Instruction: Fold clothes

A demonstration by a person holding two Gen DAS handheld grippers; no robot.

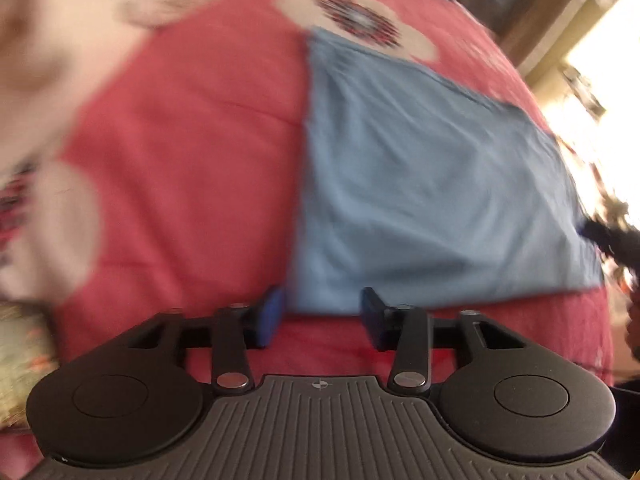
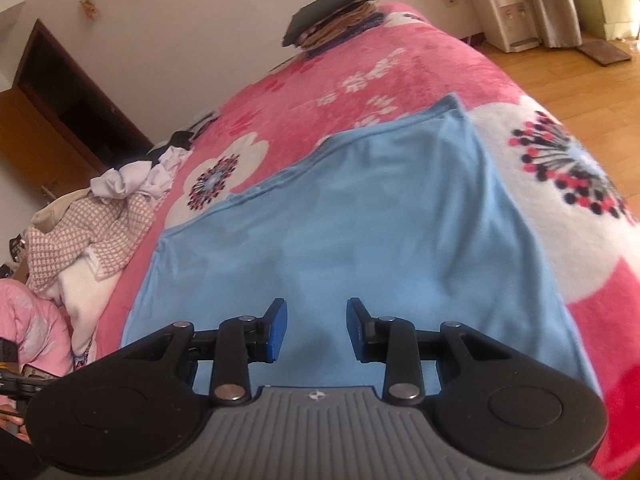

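Right wrist view: the blue garment (image 2: 360, 216) lies spread flat on the bed (image 2: 400, 68), over a pink flowered blanket (image 2: 344, 80), filling most of the frame. The right gripper (image 2: 316, 330) hangs over its near part, jaws spread with nothing between them, only cloth beneath. To the left a heap of clothes (image 2: 100, 232) sits on the bed's edge, and a dark stack (image 2: 336, 12) rests at the far end near the wall. In the blurred left wrist view the garment (image 1: 432, 184) lies to the right, and the left gripper (image 1: 320, 318) hovers at its near left corner, jaws spread and empty, over the blanket (image 1: 192, 160). The right gripper's tip (image 1: 612, 236) shows at the garment's far right edge.
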